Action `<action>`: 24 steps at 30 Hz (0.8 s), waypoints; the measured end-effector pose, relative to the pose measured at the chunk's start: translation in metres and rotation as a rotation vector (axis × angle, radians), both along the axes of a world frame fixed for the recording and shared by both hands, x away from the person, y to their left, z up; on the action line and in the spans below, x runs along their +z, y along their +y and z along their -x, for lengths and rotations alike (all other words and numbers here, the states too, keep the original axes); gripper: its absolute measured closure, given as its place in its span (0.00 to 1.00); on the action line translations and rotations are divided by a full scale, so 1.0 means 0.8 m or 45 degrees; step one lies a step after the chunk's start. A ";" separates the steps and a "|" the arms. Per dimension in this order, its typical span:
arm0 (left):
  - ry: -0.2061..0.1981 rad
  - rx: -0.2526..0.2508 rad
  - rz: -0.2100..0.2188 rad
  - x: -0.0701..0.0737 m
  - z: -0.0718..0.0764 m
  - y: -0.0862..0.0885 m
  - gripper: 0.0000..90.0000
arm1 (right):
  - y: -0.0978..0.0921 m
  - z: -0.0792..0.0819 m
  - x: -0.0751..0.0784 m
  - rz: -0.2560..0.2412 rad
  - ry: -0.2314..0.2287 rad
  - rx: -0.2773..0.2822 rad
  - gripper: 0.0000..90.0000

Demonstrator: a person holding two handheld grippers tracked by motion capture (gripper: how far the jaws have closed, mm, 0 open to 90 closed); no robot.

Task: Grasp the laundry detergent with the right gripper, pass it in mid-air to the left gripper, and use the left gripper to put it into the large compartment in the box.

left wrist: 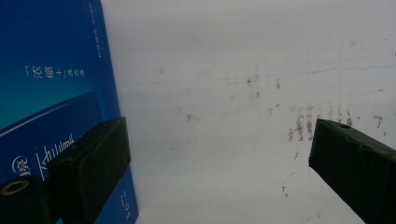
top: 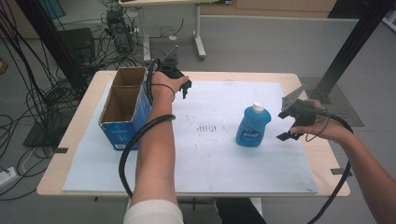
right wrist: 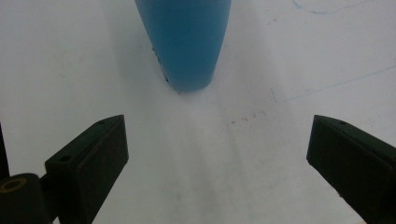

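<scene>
White mat [top: 210,158], blue bottle [right wrist: 184,42] top cropped

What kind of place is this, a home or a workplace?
Probably a lab or workshop set up for recording. Loose cables crowd the bare grey floor, a black metal frame post stands beside the table, and a white sheet covers its top.

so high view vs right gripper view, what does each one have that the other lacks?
High view alone: the blue carton with two open compartments at the table's left, the left gripper beside it, the bottle's white cap and label, both forearms. Right gripper view alone: a close look along the right gripper with jaws spread wide, the bottle's base ahead and apart from them. Shared: the blue bottle upright on the white mat, untouched.
</scene>
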State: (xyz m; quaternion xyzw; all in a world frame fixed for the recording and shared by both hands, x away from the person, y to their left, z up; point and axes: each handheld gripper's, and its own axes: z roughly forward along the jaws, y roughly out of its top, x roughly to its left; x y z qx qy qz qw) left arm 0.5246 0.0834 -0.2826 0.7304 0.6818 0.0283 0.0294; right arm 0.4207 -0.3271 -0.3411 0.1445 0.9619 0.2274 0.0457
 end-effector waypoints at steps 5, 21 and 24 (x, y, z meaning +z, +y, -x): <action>0.005 -0.003 0.001 -0.001 -0.001 -0.003 0.07 | 0.003 0.000 -0.006 -0.020 0.000 0.005 0.05; 0.004 0.002 -0.002 0.001 0.001 -0.001 0.07 | 0.008 -0.001 -0.013 -0.155 -0.033 0.020 0.05; 0.005 0.002 -0.002 0.000 0.001 0.000 0.07 | 0.010 0.000 -0.015 -0.175 -0.051 0.020 0.05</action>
